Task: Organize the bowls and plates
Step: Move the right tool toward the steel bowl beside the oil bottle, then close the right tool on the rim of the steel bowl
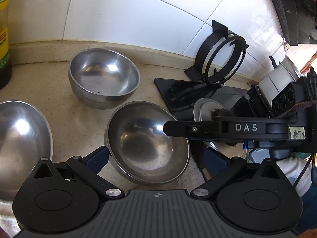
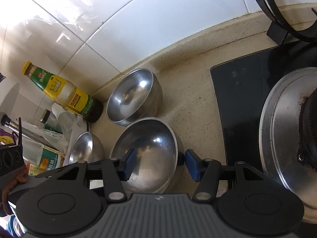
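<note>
Only the right wrist view shows the yellow-labelled oil bottle [image 2: 65, 93] behind 3 round steel bowls [image 2: 146, 152]. Right gripper [image 2: 160, 163] spreads wide across the nearest bowl's rim; left gripper [image 1: 156, 158] is wide around it, not touching.

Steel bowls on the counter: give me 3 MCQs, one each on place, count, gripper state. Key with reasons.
1. Where is the near bowl relative to the right gripper?
A. its rim between the fingers
B. on the stove
C. behind the bottle

2. How many steel bowls are on the counter?
A. one
B. three
C. five

3. The left gripper is:
A. shut on a bowl
B. open
C. out of view

Key: A, the blue pads straddle its rim; B, near bowl, far bowl and left bowl; B, fingers wide apart.
</note>
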Tool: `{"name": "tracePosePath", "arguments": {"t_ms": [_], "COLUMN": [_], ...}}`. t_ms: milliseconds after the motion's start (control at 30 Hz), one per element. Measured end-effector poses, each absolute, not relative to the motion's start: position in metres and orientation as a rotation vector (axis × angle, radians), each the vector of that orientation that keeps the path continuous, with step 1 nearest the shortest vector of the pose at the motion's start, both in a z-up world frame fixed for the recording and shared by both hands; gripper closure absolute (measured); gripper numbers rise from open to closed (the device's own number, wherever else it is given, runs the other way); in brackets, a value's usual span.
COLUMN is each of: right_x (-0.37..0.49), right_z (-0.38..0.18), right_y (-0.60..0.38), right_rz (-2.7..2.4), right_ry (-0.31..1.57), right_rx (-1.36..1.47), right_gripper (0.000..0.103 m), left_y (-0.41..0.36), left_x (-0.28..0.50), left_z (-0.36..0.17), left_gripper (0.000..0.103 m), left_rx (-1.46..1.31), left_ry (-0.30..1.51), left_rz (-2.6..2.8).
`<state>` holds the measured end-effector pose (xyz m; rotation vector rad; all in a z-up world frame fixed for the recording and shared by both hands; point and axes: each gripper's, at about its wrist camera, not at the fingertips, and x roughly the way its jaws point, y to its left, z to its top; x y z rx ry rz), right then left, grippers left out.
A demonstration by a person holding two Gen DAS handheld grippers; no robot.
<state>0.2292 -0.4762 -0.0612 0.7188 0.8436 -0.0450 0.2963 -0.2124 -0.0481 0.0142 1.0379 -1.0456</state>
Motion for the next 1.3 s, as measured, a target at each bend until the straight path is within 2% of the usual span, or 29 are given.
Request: {"name": "tracePosePath", "arguments": {"t_ms": [567,867,1067,1133,1300], "right_x": [0.222,0.306,0.365,0.375,0.393], "right_z": [-0.025,-0.019,-0.040,-0.047,-0.052], "right_y": [-0.453,-0.387,-0.358,-0.355,-0.364], "right_rz": [0.003,0.248,0.341,0.348,0.356], "right_ry": [0.834,0.866,0.936,0.949,0.961], "right_rx": [0.531,0.366,0.364,0.373,0.420], "right_gripper": [0.046,0.046,0.046,0.042,0.043], "left_y": [-0.177,-0.099,-0.086,-0.087,-0.080], "left_x": [0.279,0.283,0.303,0.307,0.314], "left_z": [-0.030,-0.021,-0.033,-0.036,-0.038], "left_gripper": [0.001,0.000,0.000,0.000,0.000], "left_rx": [-0.011,-0.173,-0.261,-0.268,-0.266], "left_ry": [1.007,0.980,0.997,0.991,0.964], "left_rz": [-1.006,-0.772,-0.643,-0.617,-0.605]}}
